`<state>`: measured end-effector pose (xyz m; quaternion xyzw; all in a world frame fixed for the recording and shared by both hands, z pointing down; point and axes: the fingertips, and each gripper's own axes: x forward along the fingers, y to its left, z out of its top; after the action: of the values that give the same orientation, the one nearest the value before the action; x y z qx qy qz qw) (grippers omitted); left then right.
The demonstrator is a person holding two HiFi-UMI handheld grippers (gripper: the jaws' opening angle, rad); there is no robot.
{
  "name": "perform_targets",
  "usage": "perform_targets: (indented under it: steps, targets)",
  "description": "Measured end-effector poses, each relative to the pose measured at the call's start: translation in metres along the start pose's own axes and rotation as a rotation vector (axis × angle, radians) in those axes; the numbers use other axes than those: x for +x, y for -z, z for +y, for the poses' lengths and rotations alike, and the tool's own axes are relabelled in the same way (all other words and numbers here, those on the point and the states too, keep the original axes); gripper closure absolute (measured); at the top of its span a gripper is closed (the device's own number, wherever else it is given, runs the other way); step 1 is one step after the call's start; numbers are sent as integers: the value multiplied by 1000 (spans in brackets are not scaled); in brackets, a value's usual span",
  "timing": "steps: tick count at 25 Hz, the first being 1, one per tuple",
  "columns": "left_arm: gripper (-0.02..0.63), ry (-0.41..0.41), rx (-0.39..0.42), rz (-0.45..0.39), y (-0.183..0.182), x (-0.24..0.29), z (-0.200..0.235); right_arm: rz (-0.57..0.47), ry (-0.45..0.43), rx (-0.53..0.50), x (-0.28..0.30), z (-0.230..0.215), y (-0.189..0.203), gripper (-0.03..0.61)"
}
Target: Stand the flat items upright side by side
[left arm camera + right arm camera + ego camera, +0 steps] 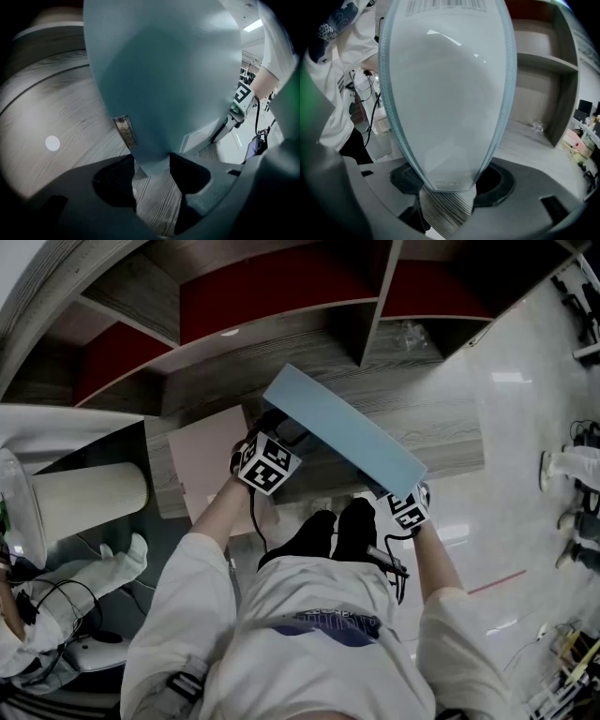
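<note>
Landmark: the wooden ledge (448, 437) at the foot of the shelf unit (281, 292); every place below is given from it.
Task's thing: a pale blue flat item (342, 432), held over the ledge near its front edge. I cannot tell whether any edge of it touches the wood.
Long axis: runs roughly along the ledge's length, its left end farther in over the ledge and its right end out at the front edge.
Face: the broad side shows to the head view, so the item is leaning or lying back, not yet on edge.
Left gripper (279, 430): closed on the item's left end, the jaws a moderate way apart with the thickness filling the gap between them.
Right gripper (391, 487): clamped the same way on the right end, jaws set to the item's thickness.
Which hand is nearer: neither; each has one end, and the item spans the two.
Hands' pose: both forearms reach forward from the body, both grippers aimed forward and down at the ledge.
Second flat item: a pinkish flat item (208, 465) lies face up on the ledge's left part, just beside the left gripper.
Judgement on the next move: both wrists probably need to roll together so the item stands on the ledge.
</note>
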<state>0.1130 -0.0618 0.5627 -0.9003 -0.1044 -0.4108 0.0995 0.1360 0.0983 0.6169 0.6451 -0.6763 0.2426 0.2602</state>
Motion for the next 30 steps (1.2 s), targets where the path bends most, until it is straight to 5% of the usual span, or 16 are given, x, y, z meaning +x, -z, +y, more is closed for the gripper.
perform_targets:
  steps: [10, 21, 26, 30]
  targets:
    - [374, -16, 9, 1, 3, 1, 1, 27, 4, -12, 4, 1, 1, 294]
    - [353, -78, -67, 27, 16, -11, 8, 16, -35, 24, -11, -1, -7, 249]
    - [348, -82, -110, -14, 12, -27, -20, 5, -53, -10, -32, -3, -20, 247]
    - [348, -51, -61, -39, -5, -24, -50, -9, -46, -36, -46, -5, -33, 247]
